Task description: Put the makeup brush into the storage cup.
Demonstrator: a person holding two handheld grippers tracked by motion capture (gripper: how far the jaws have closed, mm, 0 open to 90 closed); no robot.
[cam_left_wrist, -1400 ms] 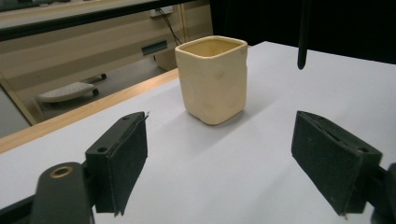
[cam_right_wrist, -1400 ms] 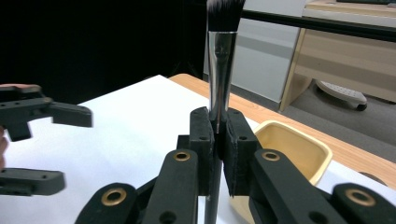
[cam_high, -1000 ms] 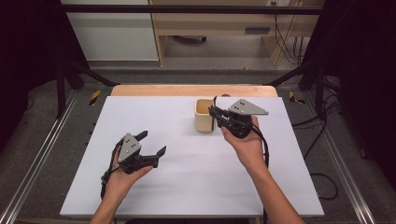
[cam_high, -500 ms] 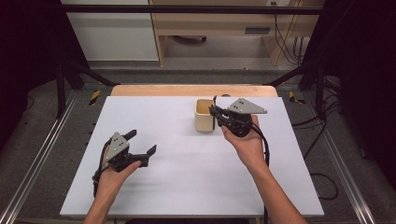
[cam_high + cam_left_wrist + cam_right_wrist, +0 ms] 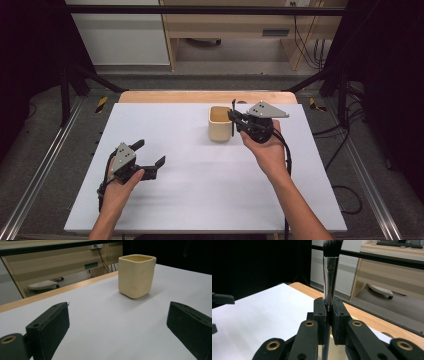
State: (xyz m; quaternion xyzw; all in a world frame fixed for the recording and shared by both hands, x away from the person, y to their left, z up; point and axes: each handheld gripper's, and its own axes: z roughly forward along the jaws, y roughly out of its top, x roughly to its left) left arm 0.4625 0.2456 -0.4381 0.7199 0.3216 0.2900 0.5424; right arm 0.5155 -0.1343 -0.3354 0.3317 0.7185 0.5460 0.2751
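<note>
**Brush held at the cup while the free hand backs off**

The right gripper point(image 5: 234, 118) has its jaws pressed together on a makeup brush point(image 5: 330, 272), pinching the silver ferrule so the dark bristles stand straight up; in the right gripper view the handle runs down between the jaws and out of sight. In the high view the brush point(image 5: 233, 111) stands upright just beside the cream cup point(image 5: 220, 124), at the cup's right rim. Whether the handle's lower end is already inside the cup or only alongside it cannot be told.

The left gripper point(image 5: 148, 154) sits well apart from the cup, toward the person and to the cup's left, its jaws spread wide with nothing between them. Over the last second it has slid farther away from the cup and toward the near left part of the white table point(image 5: 200, 200), while the right gripper has stayed put at the cup. From the left gripper view the cup point(image 5: 136, 275) stands alone and upright on the white surface.

That retreat suggests the left hand's part is over; what seems to remain is lowering the brush into the cup and releasing it.
</note>
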